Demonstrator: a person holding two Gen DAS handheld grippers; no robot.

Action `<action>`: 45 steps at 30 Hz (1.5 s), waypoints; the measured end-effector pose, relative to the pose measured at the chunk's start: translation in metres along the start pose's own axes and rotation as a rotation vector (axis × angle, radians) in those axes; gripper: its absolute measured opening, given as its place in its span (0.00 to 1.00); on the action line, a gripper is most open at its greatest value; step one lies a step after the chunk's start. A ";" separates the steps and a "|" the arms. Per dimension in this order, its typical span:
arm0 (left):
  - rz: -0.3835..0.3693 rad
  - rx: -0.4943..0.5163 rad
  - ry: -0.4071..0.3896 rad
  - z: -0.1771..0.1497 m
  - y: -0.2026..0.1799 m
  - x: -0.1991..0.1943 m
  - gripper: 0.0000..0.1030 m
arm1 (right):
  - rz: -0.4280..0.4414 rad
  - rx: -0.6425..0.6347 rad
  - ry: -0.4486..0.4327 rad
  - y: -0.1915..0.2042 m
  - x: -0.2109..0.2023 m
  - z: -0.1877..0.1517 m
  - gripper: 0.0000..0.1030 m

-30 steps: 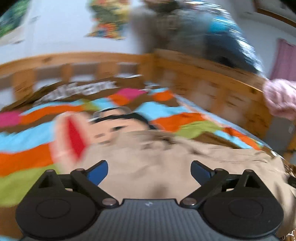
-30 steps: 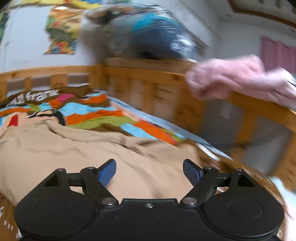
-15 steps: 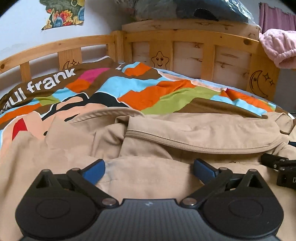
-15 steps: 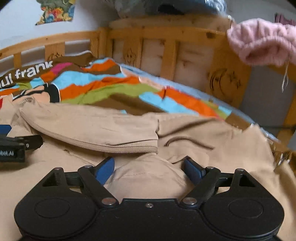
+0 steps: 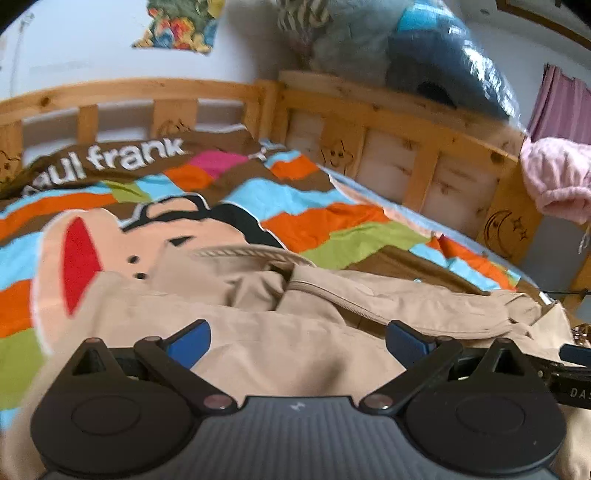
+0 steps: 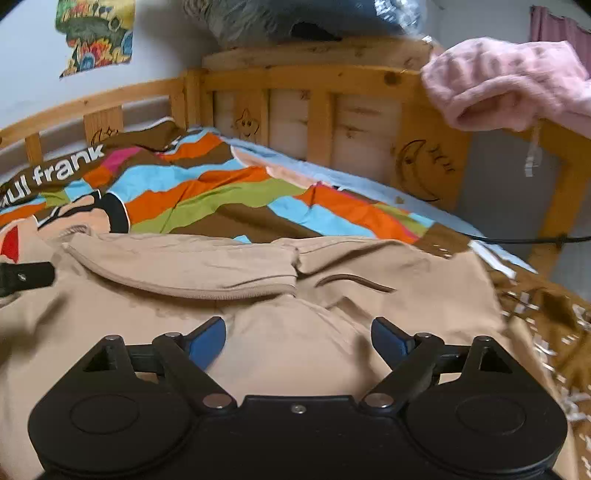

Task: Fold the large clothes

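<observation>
Lifted and tipped back since half a second ago, both wrist views now taking in more bedspread. Left gripper (image 5: 297, 341) and right gripper (image 6: 297, 338) spread wide, empty, over the tan jacket (image 6: 332, 280) rumpled on the striped bedspread (image 6: 221, 199). Soft, limp, probably light; best pinched along the zipper edge (image 5: 332, 299) at twelve o'clock.

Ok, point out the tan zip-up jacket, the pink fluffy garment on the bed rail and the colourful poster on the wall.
tan zip-up jacket (image 6: 280, 343), right wrist view, front panel.
pink fluffy garment (image 6: 506, 81), right wrist view, draped middle.
colourful poster (image 5: 179, 24), left wrist view, centre of the print.
</observation>
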State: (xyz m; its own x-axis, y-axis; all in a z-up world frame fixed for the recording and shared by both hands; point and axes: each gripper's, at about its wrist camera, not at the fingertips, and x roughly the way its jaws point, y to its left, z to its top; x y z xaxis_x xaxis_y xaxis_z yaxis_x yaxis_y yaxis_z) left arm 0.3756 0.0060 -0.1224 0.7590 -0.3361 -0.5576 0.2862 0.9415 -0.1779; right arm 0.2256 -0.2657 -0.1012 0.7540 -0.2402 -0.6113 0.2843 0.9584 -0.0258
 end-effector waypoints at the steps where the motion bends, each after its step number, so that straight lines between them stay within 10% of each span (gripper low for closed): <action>1: 0.012 0.005 -0.014 -0.003 0.003 -0.012 0.99 | -0.004 -0.002 -0.003 -0.002 -0.010 -0.004 0.88; 12: 0.218 -0.087 0.049 -0.058 0.064 -0.072 0.99 | -0.046 0.070 0.073 -0.017 -0.033 -0.065 0.95; 22: 0.131 -0.125 -0.002 -0.068 0.079 -0.114 0.99 | -0.036 0.109 0.070 -0.020 -0.040 -0.065 0.96; 33: 0.105 -0.399 0.071 -0.091 0.133 -0.110 0.98 | 0.010 0.026 0.008 -0.008 -0.067 -0.090 0.99; 45: 0.110 -0.502 0.088 -0.068 0.146 -0.088 0.09 | 0.028 0.034 -0.003 -0.009 -0.067 -0.095 0.99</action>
State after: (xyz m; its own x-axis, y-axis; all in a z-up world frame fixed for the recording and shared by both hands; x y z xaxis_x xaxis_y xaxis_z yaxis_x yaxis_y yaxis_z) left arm 0.3107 0.1747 -0.1546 0.7105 -0.2513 -0.6573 -0.1246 0.8744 -0.4690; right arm 0.1161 -0.2437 -0.1353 0.7638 -0.2138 -0.6090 0.2829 0.9590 0.0180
